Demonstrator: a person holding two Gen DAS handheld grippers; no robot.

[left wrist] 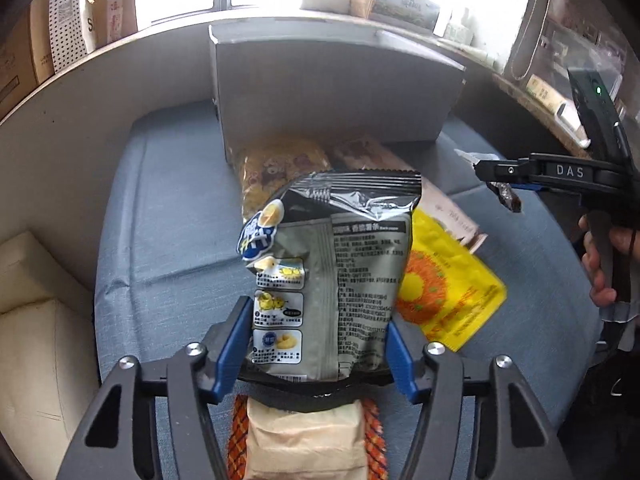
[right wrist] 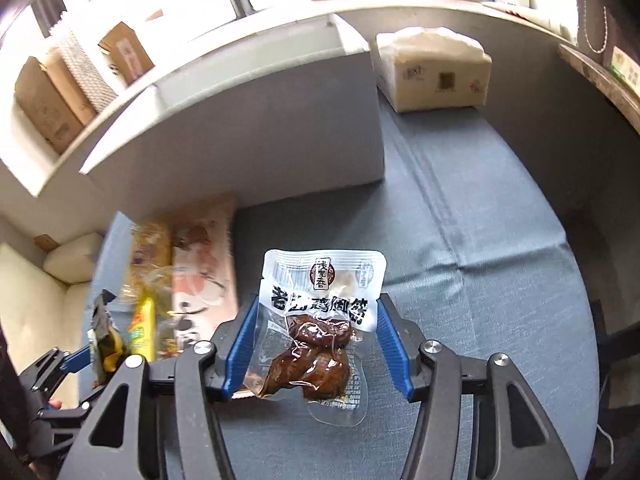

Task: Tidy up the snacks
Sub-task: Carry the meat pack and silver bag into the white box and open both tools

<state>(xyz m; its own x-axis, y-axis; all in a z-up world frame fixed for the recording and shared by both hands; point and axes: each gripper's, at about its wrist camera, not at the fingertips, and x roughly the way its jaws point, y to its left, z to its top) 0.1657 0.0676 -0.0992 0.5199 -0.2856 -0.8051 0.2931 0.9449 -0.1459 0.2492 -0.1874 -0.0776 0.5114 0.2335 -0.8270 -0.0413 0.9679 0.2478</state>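
Note:
A grey and black crisp bag [left wrist: 332,264] stands upright between the blue pads of my left gripper [left wrist: 316,348], which is shut on its lower part and holds it above the blue-grey mat [left wrist: 160,240]. In the right wrist view, my right gripper [right wrist: 316,340] is shut on a clear vacuum pack of dark braised meat [right wrist: 320,320], both side edges against the pads. From the left wrist view, the right gripper [left wrist: 486,174] is at the far right, level with the box front, the dark pack [left wrist: 508,196] hanging from it. The left gripper [right wrist: 92,356] shows low at the left edge.
An open grey box [left wrist: 332,92] stands at the back of the mat. In front of it lie a yellow see-through snack bag [left wrist: 276,172], a pinkish flat pack [left wrist: 452,212] and a yellow packet [left wrist: 448,292]. A wrapped carton [right wrist: 436,76] sits right of the box. Cream cushions [left wrist: 32,320] lie left.

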